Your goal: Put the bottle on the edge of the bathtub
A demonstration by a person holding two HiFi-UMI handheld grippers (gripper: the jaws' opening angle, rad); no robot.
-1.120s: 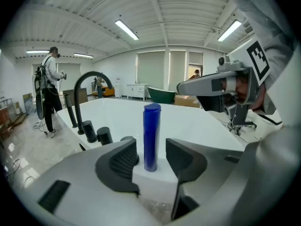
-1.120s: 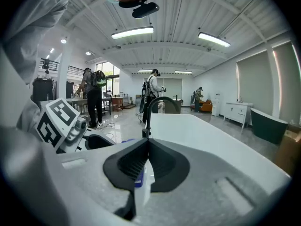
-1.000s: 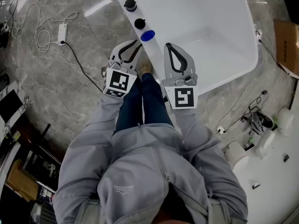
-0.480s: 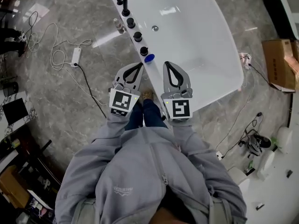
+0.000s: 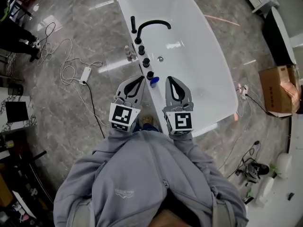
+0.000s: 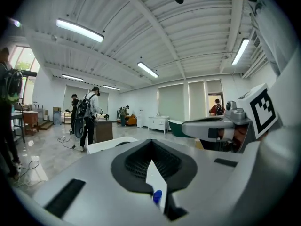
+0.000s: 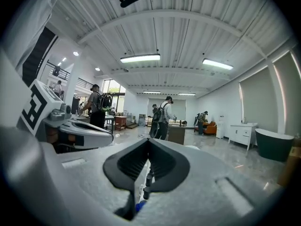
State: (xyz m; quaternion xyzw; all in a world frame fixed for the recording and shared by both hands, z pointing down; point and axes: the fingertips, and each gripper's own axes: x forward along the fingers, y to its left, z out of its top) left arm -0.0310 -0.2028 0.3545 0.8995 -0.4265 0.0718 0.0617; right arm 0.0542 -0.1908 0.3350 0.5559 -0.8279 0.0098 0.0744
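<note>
A bottle with a blue cap (image 5: 152,82) stands on the near left edge of the white bathtub (image 5: 208,79), just below a row of black knobs (image 5: 146,62). My left gripper (image 5: 140,78) hangs shut and empty a little to the left of the bottle, above the floor. On the bottle's right, over the tub rim, my right gripper (image 5: 169,79) is also shut and holds nothing. The blue cap (image 6: 157,196) shows far below through the gap under the left gripper (image 6: 151,145). It appears again as the blue cap (image 7: 139,205) under the right gripper (image 7: 149,147).
A black faucet (image 5: 152,24) arches over the tub. A small bottle (image 5: 128,52) stands on the floor beside the tub. A power strip with cables (image 5: 85,74) lies at the left, and a cardboard box (image 5: 279,90) sits at the right. Several people (image 6: 88,117) stand in the room.
The view has pulled back and up, so the tub looks smaller and farther. Both grippers have come away from the blue-capped bottle, which stays on the tub edge. The left jaws have shut.
</note>
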